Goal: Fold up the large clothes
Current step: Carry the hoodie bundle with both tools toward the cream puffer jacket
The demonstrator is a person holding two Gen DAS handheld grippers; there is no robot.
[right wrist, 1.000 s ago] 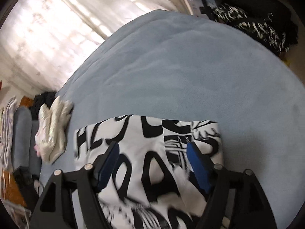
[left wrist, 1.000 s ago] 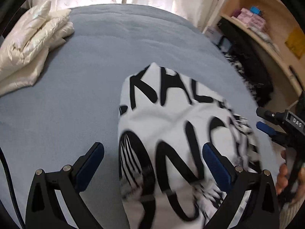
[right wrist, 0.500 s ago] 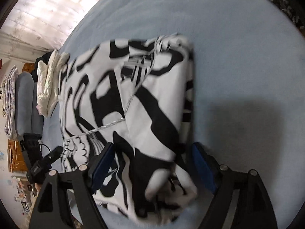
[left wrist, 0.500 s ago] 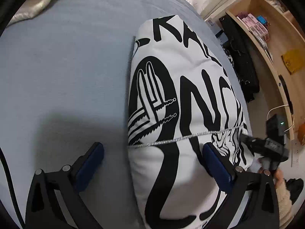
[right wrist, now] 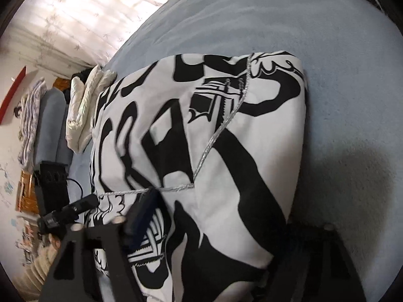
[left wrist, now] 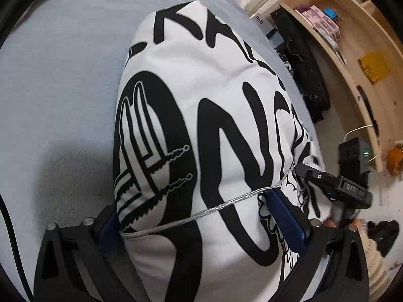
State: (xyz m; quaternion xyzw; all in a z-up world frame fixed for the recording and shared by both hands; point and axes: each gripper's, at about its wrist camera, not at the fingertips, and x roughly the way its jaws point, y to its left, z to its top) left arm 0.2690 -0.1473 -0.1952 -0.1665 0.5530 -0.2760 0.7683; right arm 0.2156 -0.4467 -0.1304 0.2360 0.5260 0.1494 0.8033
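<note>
A folded white garment [left wrist: 201,88] with bold black lettering and a silver cord [left wrist: 214,209] lies on the blue-grey bed [left wrist: 63,75]. My left gripper [left wrist: 196,222] straddles its near end. The jaws stand wide; the left pad [left wrist: 108,229] is at the fabric's edge and the right pad lies on top. In the right wrist view the same garment [right wrist: 264,130] bulges between the fingers of my right gripper [right wrist: 216,226]. Its jaws are closing on the bundle, and the right finger is half hidden under the fabric. Each view shows the other gripper at the garment's far side.
A folded cream puffy jacket [right wrist: 83,105] lies at the bed's far end, by the curtains [right wrist: 75,12]. Beside the bed stand a wooden shelf [left wrist: 352,37] and black bags [left wrist: 302,63]. Bare bed [right wrist: 314,25] lies around the garment.
Both grippers have sunk and tipped down onto the folded garment. It lay ahead of the fingers before; now it fills the gap in both, and the right gripper's fingers press into it.
</note>
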